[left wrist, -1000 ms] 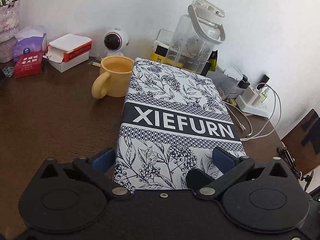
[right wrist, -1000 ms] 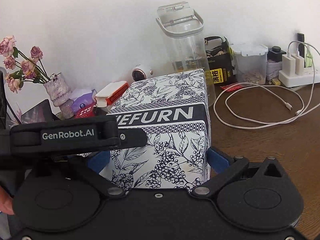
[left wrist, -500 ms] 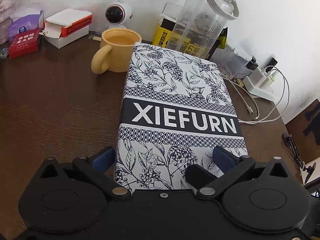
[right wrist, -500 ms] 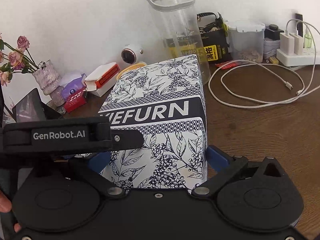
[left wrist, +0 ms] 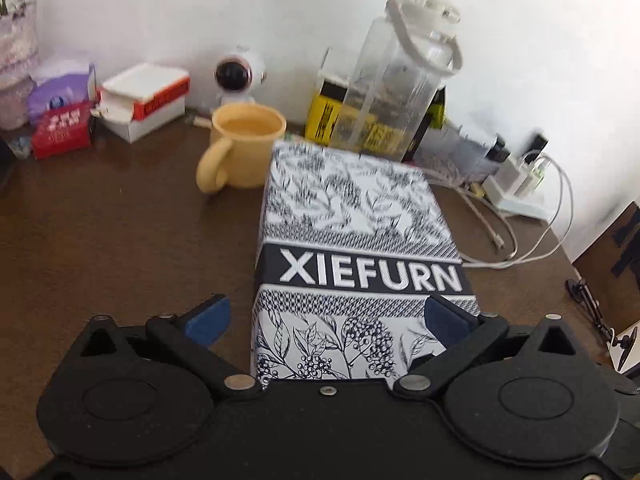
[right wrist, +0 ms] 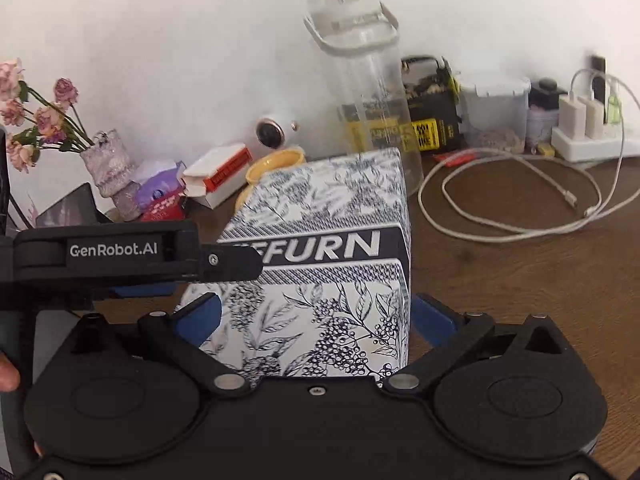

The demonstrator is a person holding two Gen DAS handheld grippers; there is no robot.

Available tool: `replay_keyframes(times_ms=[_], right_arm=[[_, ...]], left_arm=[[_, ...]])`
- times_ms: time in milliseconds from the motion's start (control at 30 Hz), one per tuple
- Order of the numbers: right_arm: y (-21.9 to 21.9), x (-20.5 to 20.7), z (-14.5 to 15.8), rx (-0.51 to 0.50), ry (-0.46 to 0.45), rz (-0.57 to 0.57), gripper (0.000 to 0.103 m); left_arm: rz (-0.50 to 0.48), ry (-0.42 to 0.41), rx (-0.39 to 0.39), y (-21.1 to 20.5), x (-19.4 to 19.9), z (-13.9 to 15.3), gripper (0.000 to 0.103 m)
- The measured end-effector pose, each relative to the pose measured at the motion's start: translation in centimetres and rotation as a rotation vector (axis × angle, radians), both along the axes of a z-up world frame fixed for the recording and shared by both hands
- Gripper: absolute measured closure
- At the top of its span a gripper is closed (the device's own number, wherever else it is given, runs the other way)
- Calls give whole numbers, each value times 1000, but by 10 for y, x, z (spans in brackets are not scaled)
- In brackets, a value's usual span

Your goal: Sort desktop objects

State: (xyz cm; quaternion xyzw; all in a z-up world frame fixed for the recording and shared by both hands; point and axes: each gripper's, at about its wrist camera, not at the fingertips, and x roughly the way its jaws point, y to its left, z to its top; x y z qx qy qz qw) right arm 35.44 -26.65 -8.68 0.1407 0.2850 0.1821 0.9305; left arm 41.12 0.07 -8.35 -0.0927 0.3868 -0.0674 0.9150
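**Patterned box between both my hand-held grippers on the brown tabletop**

I have the XIEFURN box (left wrist: 356,264) lying flat on the dark brown wood-grain tabletop (left wrist: 112,240), its black band and white lettering facing up. My left hand-held gripper (left wrist: 336,320) is spread wide around the near end of the box: the left blue pad (left wrist: 208,318) stands clear of the box side with bare wood showing between them, while the right blue pad (left wrist: 446,316) lies over the box's right edge. My right hand-held gripper (right wrist: 316,320) also straddles the near end of the box (right wrist: 332,264), jaws apart; its right pad (right wrist: 432,320) sits just off the box's side, and I cannot tell whether its left pad (right wrist: 200,316) touches.

Just beyond the box stands a yellow mug (left wrist: 240,148), handle toward the left, and a tall clear jug (left wrist: 396,92) with a grey carry strap. Against the plain white wall (left wrist: 200,8) sit a small round white camera (left wrist: 236,76), a white and red carton (left wrist: 144,100), a red packet (left wrist: 60,128) and a purple tissue pack (left wrist: 60,92). A vase of dried pink roses (right wrist: 44,116) stands at the far left. To the right, a white charging cable (right wrist: 520,200) loops over the wood toward a white power strip (right wrist: 592,136), beside a clear lidded container (right wrist: 496,112) and a black and yellow bag (right wrist: 432,116).
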Motion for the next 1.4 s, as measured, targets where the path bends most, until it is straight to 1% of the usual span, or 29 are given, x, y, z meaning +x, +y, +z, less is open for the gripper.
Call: replay_keyframes(times_ms=[67,167,233,333,367,433,567,667,733,833,1033,1233,1400], right_arm=[[-7,-11,6,-12,-32,5,0],[-16,-57,26,-45,-73,21,0],[-27,-91,35,-53,-63,18,0],[-34,-149,44,-51,-26,13,0],[-36,-168,47,-51,-14,12,0],[-40,-205,52,-51,8,11,0],[-34,-249,61,-69,32,23,0],[-29,-281,67,-84,48,33,0],[-25,-302,71,-94,59,39,0],[-17,-321,74,-103,70,40,0],[4,-346,76,-109,85,30,0],[20,-351,74,-124,104,26,0],[29,-354,71,-131,109,24,0]], left_arm=[[-6,-57,13,-4,-26,22,0],[-38,-110,76,-19,-80,46,0],[-60,-143,120,-30,-117,61,0],[-71,-177,172,-67,-184,78,0],[-65,-183,185,-78,-207,81,0],[-55,-167,197,-110,-252,88,0],[-34,-146,199,-98,-316,98,0],[-11,-141,185,-85,-352,105,0],[3,-138,182,-76,-369,107,0],[21,-130,183,-65,-390,106,0],[43,-111,176,-42,-411,106,0],[46,-109,169,-23,-420,107,0],[32,-117,172,-18,-421,106,0]])
